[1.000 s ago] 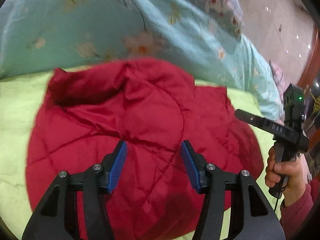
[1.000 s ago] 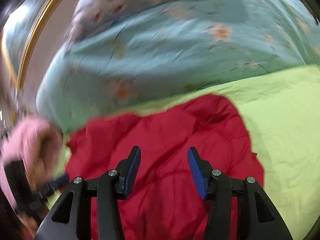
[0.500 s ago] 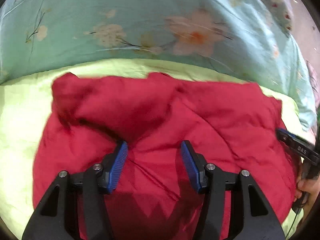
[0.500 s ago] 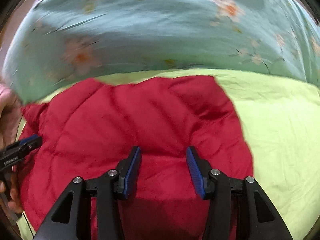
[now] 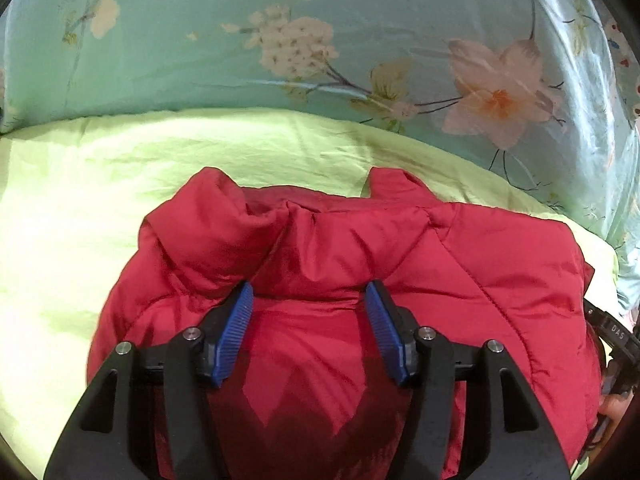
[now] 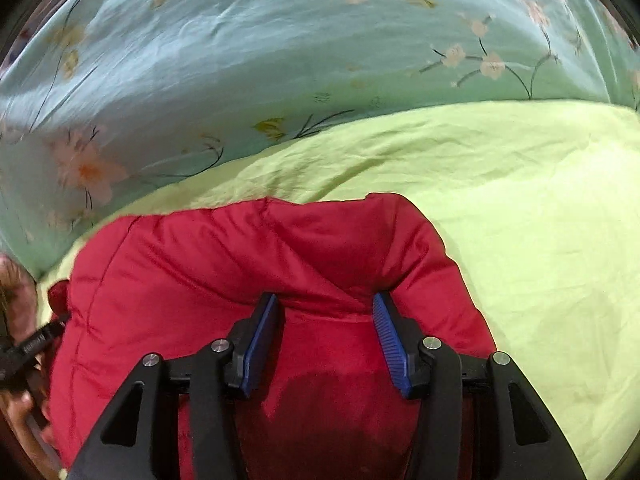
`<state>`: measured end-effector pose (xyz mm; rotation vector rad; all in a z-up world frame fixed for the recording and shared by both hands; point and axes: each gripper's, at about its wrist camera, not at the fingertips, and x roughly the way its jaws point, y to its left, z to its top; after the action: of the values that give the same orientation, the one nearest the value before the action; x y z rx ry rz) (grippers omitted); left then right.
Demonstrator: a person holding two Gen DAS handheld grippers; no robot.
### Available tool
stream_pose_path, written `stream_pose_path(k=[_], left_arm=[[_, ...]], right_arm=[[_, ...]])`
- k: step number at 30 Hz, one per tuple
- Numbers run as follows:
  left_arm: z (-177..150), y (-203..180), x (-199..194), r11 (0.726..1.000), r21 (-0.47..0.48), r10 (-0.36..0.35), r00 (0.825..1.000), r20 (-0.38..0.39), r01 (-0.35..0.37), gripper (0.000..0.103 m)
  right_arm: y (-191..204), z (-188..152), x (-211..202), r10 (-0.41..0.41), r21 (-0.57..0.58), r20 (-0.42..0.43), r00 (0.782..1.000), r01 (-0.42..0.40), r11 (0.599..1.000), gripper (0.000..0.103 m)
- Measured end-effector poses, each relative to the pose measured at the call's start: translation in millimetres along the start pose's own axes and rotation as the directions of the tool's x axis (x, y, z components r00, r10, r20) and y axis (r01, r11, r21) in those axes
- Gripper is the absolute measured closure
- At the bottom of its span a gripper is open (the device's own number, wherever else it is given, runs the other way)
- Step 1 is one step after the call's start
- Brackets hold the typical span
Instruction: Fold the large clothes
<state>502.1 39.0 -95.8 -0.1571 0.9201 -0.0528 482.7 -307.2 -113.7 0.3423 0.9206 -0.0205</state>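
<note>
Left wrist view: I note my left gripper with its blue pads spread apart, tips pressed into the red quilted jacket and clamping nothing. The jacket lies bunched on the light green bedsheet, near the sheet's far edge where the teal floral quilt rises behind it. Its collar end points toward that quilt, with one puffed fold standing up on the jacket's left side.

Right wrist view: my right gripper is likewise spread, straddling a ridge of padding on the jacket's right side without gripping it. A wide bare stretch of sheet extends to the right. The other handset shows only at the frame edge in each view.

Assessment: the garment appears already folded at least once, and this looks like a pressing or squaring step. To do it well, I would:
- keep both tools level and press evenly, since the slick shell is likely to slide on the sheet;
- flatten the raised left fold before any further fold;
- pinch through all layers at an edge, not at the padded middle.

Risk: trapped air may spring the fold open.
</note>
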Motion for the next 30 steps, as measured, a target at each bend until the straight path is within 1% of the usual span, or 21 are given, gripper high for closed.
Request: stream_pose_path(k=[2,3,4,6,9,11,14,17,19,21,22,23,25,27,30], left_arm=[[0,1,-13,1.0,-0.005,-0.019,1.0,0.015,0.019,0.045],[-3,6,-23,1.0,-0.006,-0.031,0.999,0.026,0.031,0.045],[-7,9,-34,0.999,-0.004,-0.043,0.998,0.041,0.043,0.045],[-16,15,-57,0.999,0.007,-0.055,0.996,0.068,0.054,0.042],[-36,20,-89,0.997,0.017,-0.072,0.993,0.095,0.071,0.036],[-55,28,-109,0.997,0.019,-0.074,0.991,0.108,0.072,0.035],[-82,41,-130,0.996,0.003,-0.089,0.989,0.116,0.089,0.035],[-104,51,-143,0.996,-0.012,-0.086,0.99,0.115,0.088,0.034],[-115,56,-143,0.995,-0.023,-0.095,0.989,0.111,0.098,0.034],[-128,68,-148,0.995,-0.039,-0.085,0.99,0.108,0.09,0.034],[-132,71,-148,0.995,-0.052,-0.082,0.991,0.11,0.088,0.033],[-137,78,-151,0.994,-0.066,-0.082,0.991,0.11,0.089,0.029],[-142,91,-153,0.991,-0.105,-0.076,0.992,0.104,0.087,0.026],[-145,102,-151,0.986,-0.145,-0.069,0.994,0.086,0.081,0.026],[-146,111,-146,0.98,-0.174,-0.081,0.994,0.077,0.093,0.026]], right_arm=[[-3,1,-8,-0.002,0.008,0.003,1.0,0.002,1.0,0.053],[-8,0,-20,-0.015,0.016,0.012,1.0,0.015,1.0,0.053],[-10,-1,-28,-0.019,0.026,0.023,1.0,0.019,0.999,0.05],[-17,-5,-44,-0.018,0.046,0.033,0.999,0.016,0.999,0.05],[-28,-18,-72,0.0,0.046,0.049,0.999,-0.003,0.999,0.05],[-35,-29,-89,0.005,0.042,0.054,0.999,-0.008,0.999,0.05],[-42,-47,-115,0.009,0.037,0.063,0.998,-0.011,0.999,0.041],[-50,-63,-124,0.015,0.035,0.055,0.998,-0.017,0.999,0.038],[-56,-71,-128,0.029,0.026,0.037,0.999,-0.03,0.999,0.034],[-60,-83,-133,0.027,0.013,0.027,0.999,-0.028,1.0,0.033],[-61,-85,-133,0.027,0.008,0.025,0.999,-0.027,1.0,0.032],[-64,-89,-135,0.027,0.009,0.024,0.999,-0.027,1.0,0.031],[-69,-95,-136,0.032,0.03,0.018,0.999,-0.032,0.999,0.029],[-77,-101,-136,0.039,0.055,0.007,0.999,-0.04,0.998,0.029],[-86,-110,-135,0.074,0.104,-0.004,0.997,-0.073,0.992,0.028]])
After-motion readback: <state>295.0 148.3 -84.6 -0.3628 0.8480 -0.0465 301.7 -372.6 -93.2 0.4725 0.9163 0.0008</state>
